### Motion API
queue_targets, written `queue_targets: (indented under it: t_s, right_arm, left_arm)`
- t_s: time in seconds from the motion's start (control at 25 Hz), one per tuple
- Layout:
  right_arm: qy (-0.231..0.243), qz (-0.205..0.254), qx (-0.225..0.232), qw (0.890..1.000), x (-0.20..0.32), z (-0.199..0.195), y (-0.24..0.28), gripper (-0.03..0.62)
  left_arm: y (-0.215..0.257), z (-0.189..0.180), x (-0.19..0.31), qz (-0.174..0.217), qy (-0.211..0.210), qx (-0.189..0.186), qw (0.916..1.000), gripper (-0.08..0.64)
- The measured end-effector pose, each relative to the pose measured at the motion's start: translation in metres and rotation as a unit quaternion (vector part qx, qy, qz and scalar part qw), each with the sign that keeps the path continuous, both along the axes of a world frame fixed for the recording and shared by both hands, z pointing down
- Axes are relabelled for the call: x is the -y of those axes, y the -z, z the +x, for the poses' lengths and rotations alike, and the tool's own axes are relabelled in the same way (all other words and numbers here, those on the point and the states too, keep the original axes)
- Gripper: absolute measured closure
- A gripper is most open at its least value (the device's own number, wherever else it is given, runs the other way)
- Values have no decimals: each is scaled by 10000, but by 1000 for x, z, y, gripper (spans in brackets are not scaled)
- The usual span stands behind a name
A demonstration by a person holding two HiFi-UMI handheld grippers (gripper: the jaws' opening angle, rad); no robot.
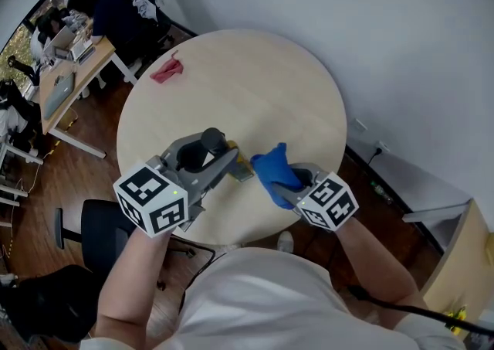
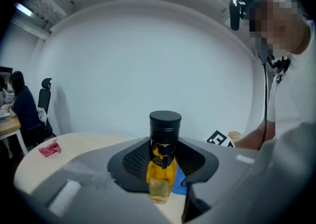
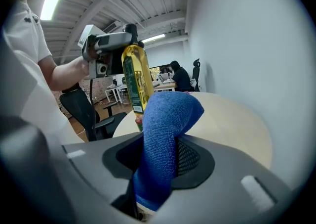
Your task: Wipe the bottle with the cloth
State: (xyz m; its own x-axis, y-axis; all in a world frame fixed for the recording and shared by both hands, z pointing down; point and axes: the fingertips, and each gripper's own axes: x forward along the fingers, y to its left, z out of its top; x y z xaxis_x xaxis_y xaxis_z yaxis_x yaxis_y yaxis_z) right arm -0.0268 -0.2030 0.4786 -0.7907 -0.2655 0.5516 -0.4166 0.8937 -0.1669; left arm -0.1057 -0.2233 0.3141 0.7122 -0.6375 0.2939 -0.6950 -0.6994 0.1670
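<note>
One bottle (image 2: 161, 173) of yellow liquid with a black cap, one blue cloth (image 3: 165, 119), one pink rag (image 1: 167, 69) and two grippers. The left gripper (image 2: 163, 156) is closed on the bottle just under the cap and holds it above the near part of the table. The right gripper (image 3: 158, 154) is clamped on the blue cloth, whose folded end sits at the bottle's lower part; contact cannot be confirmed. The round pale wooden table (image 1: 255, 78) carries the pink rag at its far side. Around it are a white wall (image 1: 401, 32), a dark wood floor, a black chair (image 1: 96, 229) and a desk (image 1: 65, 82) with a seated person (image 1: 108, 12).
</note>
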Motion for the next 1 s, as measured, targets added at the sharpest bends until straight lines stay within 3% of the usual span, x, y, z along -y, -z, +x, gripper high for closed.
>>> queue_targets:
  t_s: [0.12, 0.28, 0.44, 0.64, 1.0]
  right_arm:
    - [-14, 248, 139, 9996, -13, 5, 18, 434]
    - [276, 1038, 716, 9916, -41, -9, 103, 434]
    - [711, 1504, 705, 9835, -60, -27, 141, 434]
    - [601, 1183, 425, 9902, -53, -41, 82, 434]
    - [463, 189, -566, 9971, -54, -7, -43, 434]
  left_arm:
    - [-3, 2, -3, -34, 1, 42, 10000, 407]
    - [-8, 4, -4, -79, -6, 66, 9999, 407]
    - [-10, 6, -3, -147, -9, -11, 9999, 407]
    - [-2, 3, -6, -96, -37, -82, 9999, 407]
    - [2, 1, -7, -74, 1, -113, 9999, 407]
